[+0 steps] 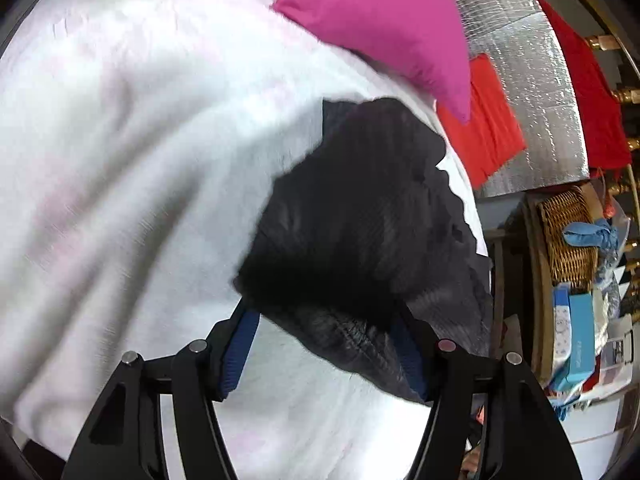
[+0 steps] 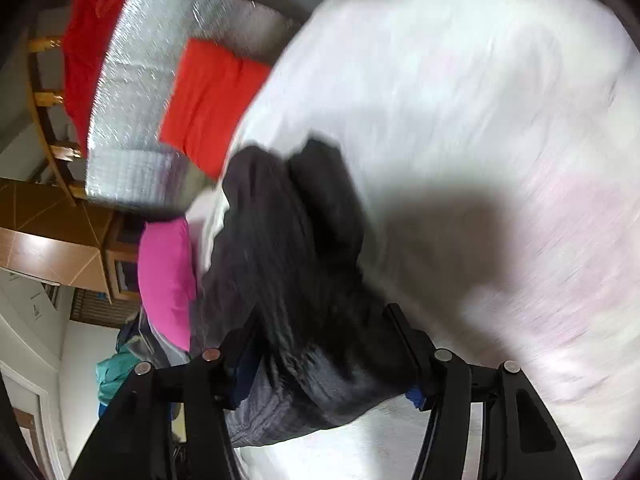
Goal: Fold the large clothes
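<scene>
A dark grey ribbed garment lies bunched over a white sheet. My left gripper has its blue-padded fingers spread wide with the garment's edge draped between them. In the right wrist view the same garment hangs over and between the fingers of my right gripper; the fingers stand wide apart. The fabric hides the fingertips, so any grip is unclear.
A pink pillow and an orange folded cloth lie on a silver quilted mat. A wicker basket and boxes stand at the right. Red cloth hangs on a wooden rail. The right view is motion-blurred.
</scene>
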A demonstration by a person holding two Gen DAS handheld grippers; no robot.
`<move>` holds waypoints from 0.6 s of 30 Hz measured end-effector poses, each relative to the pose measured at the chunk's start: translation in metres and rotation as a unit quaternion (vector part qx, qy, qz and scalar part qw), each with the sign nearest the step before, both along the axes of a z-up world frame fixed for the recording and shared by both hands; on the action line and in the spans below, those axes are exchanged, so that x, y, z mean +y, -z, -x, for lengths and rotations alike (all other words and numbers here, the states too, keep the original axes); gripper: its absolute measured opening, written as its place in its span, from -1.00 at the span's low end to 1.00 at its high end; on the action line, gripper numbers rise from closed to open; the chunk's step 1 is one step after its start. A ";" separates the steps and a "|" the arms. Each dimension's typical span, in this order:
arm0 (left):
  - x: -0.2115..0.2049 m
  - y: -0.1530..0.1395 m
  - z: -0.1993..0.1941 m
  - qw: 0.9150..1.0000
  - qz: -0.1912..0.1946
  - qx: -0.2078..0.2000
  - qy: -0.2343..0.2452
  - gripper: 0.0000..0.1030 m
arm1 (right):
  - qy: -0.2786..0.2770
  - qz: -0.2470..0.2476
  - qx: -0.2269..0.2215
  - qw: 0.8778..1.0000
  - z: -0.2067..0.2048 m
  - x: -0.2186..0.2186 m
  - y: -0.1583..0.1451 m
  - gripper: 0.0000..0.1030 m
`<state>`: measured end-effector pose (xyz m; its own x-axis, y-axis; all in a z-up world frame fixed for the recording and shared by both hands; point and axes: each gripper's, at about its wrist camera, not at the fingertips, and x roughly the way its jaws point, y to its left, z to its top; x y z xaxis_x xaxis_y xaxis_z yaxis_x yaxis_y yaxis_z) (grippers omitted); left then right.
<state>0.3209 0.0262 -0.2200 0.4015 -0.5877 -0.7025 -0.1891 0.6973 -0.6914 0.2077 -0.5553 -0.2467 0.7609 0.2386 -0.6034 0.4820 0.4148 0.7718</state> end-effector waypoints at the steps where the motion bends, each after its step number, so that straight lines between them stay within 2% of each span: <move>1: 0.008 -0.005 0.001 1.000 -0.011 -0.006 -0.008 0.28 | 0.027 0.030 0.002 0.999 0.008 -0.009 -0.008 0.27; 2: 0.014 -0.009 0.002 0.999 -0.026 -0.014 -0.018 0.30 | 0.050 0.055 0.001 0.997 0.015 -0.016 -0.014 0.37; 3: 0.022 -0.016 0.002 0.997 -0.058 -0.031 -0.037 0.35 | 0.062 0.073 -0.007 0.995 0.018 -0.023 -0.020 0.41; 4: 0.027 -0.023 -0.001 0.993 -0.093 -0.049 -0.052 0.39 | 0.060 0.078 -0.018 0.995 0.016 -0.028 -0.021 0.42; 6: 0.026 -0.029 -0.007 0.989 -0.119 -0.069 -0.051 0.43 | 0.031 0.058 -0.029 0.997 0.000 -0.031 -0.016 0.43; 9: 0.007 -0.026 -0.028 0.990 -0.112 -0.081 -0.020 0.44 | -0.012 0.051 -0.010 0.999 -0.032 -0.021 -0.006 0.43; 12: -0.018 -0.014 -0.048 0.993 -0.091 -0.067 0.020 0.45 | -0.040 0.062 0.017 0.997 -0.062 -0.009 0.005 0.47; 14: -0.035 -0.005 -0.059 0.993 -0.095 -0.055 0.037 0.52 | -0.043 0.063 0.030 0.997 -0.074 -0.009 0.016 0.49; 16: -0.044 0.004 -0.069 0.992 -0.107 -0.046 0.040 0.53 | -0.047 0.030 0.028 0.998 -0.087 -0.006 0.027 0.49; 18: -0.044 0.013 -0.073 0.995 -0.080 -0.039 0.035 0.52 | -0.062 0.004 0.017 0.998 -0.090 -0.001 0.039 0.43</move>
<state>0.3941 -0.0180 -0.2333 0.4208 -0.4995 -0.7572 -0.0861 0.8090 -0.5815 0.2975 -0.5562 -0.2854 0.7050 0.3247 -0.6305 0.4519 0.4796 0.7522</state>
